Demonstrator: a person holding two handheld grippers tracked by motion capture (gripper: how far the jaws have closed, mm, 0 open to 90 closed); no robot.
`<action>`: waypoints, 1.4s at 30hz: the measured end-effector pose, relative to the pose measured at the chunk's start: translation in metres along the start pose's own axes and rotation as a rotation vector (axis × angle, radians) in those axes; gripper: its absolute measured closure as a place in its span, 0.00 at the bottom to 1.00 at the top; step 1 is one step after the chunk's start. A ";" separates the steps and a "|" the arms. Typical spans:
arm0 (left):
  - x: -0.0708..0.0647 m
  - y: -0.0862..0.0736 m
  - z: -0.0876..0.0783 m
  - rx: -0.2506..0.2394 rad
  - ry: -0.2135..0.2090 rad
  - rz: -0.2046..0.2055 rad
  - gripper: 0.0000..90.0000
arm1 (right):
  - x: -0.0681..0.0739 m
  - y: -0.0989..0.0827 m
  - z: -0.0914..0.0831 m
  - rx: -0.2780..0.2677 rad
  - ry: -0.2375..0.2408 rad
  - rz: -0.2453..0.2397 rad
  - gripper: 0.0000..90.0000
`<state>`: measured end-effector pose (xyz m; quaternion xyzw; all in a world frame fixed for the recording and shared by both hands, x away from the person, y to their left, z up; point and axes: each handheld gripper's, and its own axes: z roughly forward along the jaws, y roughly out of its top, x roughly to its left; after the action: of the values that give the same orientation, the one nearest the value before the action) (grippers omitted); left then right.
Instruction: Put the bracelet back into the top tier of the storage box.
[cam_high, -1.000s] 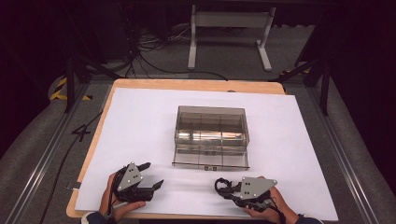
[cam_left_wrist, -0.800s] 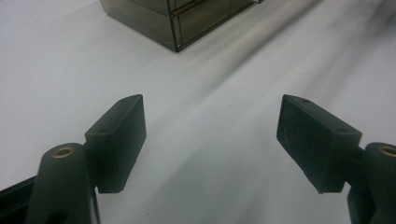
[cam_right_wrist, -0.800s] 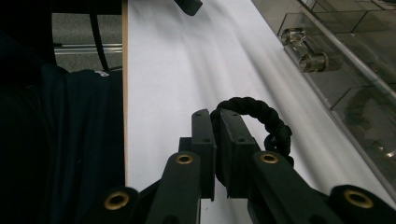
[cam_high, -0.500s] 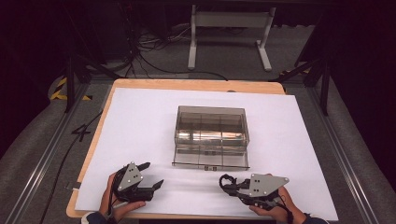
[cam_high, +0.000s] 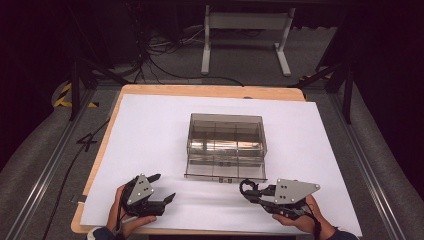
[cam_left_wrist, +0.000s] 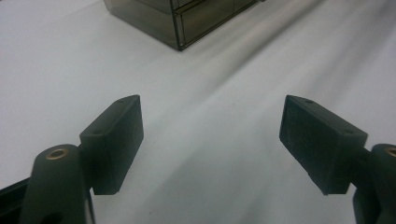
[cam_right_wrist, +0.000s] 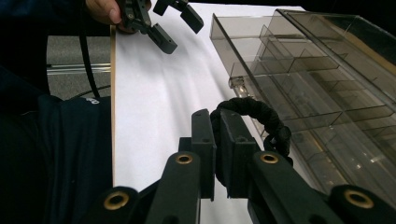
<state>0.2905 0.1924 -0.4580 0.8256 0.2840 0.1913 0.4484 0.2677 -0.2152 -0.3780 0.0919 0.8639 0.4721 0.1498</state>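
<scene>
a smoky, see-through plastic organizer box (cam_high: 226, 145) sits near the middle of the surface (cam_high: 150, 125), which is covered by a white sheet over a wooden board; thin dividers split the box's inside into compartments, and in the right gripper view its lid is raised open above the tray (cam_right_wrist: 327, 79). the left tongs (cam_high: 162, 189) are held by a hand (cam_high: 125, 212) at the near left edge of the surface, well apart from the box, with the jaws spread wide and nothing between them; the left gripper view looks past the two black pads (cam_left_wrist: 114, 140) at bare white sheet, with a corner of the box (cam_left_wrist: 182, 18) at the top of that view. the right tongs (cam_high: 248, 190) are held by the other hand (cam_high: 300, 220) at the near right, just in front of the box's front edge. their jaws are pressed together on a black hair tie (cam_right_wrist: 252, 119), a thick fabric loop that bulges up and to the side of the jaw tips, close beside the box wall. the left tongs (cam_right_wrist: 180, 23) appear farther off at the top of the right gripper view, with fingertips behind them.
</scene>
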 end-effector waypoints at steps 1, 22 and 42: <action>0.000 0.000 0.000 0.001 0.000 0.000 0.25 | -0.001 0.002 -0.001 0.002 0.001 -0.003 0.95; -0.001 0.000 0.001 0.005 -0.006 0.014 0.24 | -0.028 0.041 0.006 -0.011 -0.032 -0.038 0.95; -0.003 0.001 0.002 0.017 -0.010 0.037 0.24 | -0.047 0.057 0.057 0.158 -0.005 0.017 0.95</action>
<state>0.2890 0.1888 -0.4586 0.8356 0.2679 0.1930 0.4391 0.3321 -0.1538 -0.3510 0.1119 0.8972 0.4034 0.1404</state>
